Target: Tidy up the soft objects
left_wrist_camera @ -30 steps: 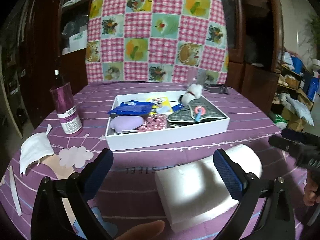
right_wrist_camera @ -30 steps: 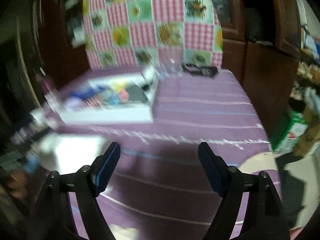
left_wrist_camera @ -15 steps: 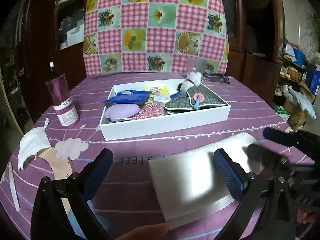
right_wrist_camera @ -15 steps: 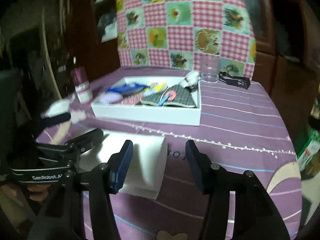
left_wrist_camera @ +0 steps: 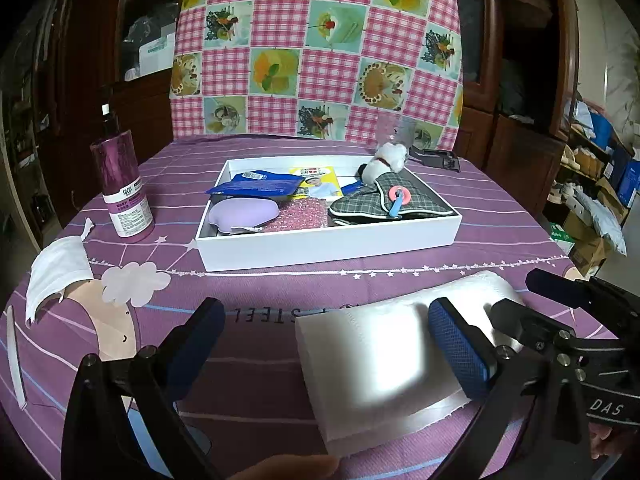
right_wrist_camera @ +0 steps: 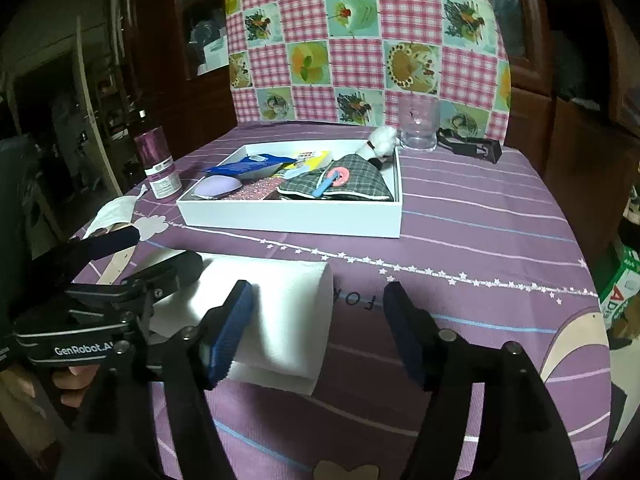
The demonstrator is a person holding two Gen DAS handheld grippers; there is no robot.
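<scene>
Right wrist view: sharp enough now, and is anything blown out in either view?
Right wrist view: sharp, no motion blur, dim room edges. Left wrist view: also sharp, but the white towel is overexposed, its texture washed out; in the right view the towel glares less. Both bend the table's stripes, fisheye.

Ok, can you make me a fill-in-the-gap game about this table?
1. The folded towel in front of the tray is ____ in colour.
2. The white tray stands on a ____ tablecloth.
3. The left tongs are ____, holding nothing.
4. The bottle stands ____ the tray.

Missing words: white; purple; open; outside
</scene>
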